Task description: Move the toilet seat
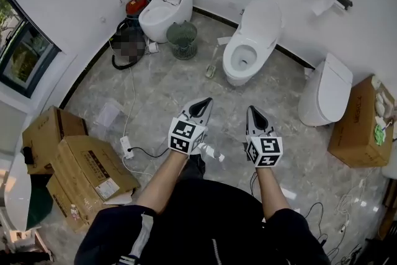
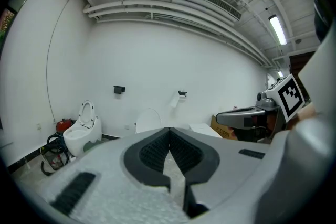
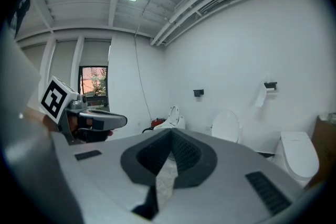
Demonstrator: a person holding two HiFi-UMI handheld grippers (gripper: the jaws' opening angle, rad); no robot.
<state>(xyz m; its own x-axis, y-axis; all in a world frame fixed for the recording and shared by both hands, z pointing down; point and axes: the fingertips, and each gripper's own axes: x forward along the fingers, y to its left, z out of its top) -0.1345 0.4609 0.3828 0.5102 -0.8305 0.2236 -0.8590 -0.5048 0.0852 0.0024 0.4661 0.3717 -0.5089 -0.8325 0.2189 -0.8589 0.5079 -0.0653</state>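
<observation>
Three white toilets stand along the far wall. The middle toilet (image 1: 247,46) has its lid up and its seat (image 1: 242,58) down around the bowl; its lid (image 2: 148,120) (image 3: 227,125) shows in both gripper views. The left toilet (image 1: 164,6) has its seat raised, and the right toilet (image 1: 325,90) is closed. My left gripper (image 1: 203,104) (image 2: 169,132) and right gripper (image 1: 253,112) (image 3: 170,135) are side by side over the floor, pointing toward the middle toilet and well short of it. Both are shut with nothing between the jaws.
Cardboard boxes (image 1: 74,164) are stacked at the near left, and another box (image 1: 360,124) stands at the right wall. A wire basket (image 1: 182,39) sits between the left and middle toilets. A power strip with cable (image 1: 126,146) lies on the floor to my left.
</observation>
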